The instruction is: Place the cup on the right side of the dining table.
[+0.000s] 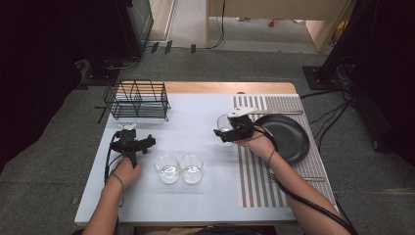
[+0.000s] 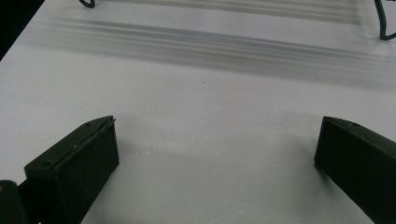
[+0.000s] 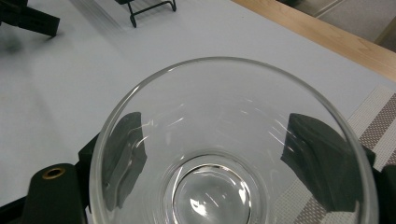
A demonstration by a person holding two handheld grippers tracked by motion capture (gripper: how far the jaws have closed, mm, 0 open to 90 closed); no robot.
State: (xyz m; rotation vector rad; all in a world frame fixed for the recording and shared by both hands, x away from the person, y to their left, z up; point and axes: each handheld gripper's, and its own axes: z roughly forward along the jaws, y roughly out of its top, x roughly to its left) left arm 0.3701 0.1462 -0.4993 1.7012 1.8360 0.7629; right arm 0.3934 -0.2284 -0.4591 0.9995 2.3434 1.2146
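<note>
Gripping a glass (image 3: 224, 154) at frame centre, the right gripper (image 1: 226, 133) carries it upright; the left gripper (image 1: 131, 142) waits wide open, ready to help.

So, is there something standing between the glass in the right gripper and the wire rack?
Nothing visible does. The glass sits between the right gripper's fingers, and only bare table lies toward the wire rack.

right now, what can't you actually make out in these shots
- Right gripper: in its own view the jaws flank the glass, but contact with its wall is unclear through the clear glass.
- Glass base: cut off by the bottom edge, so resting or lifted is unclear.
- Wire rack: in the left gripper view, only its feet show; the top edge crops the rest.
</note>
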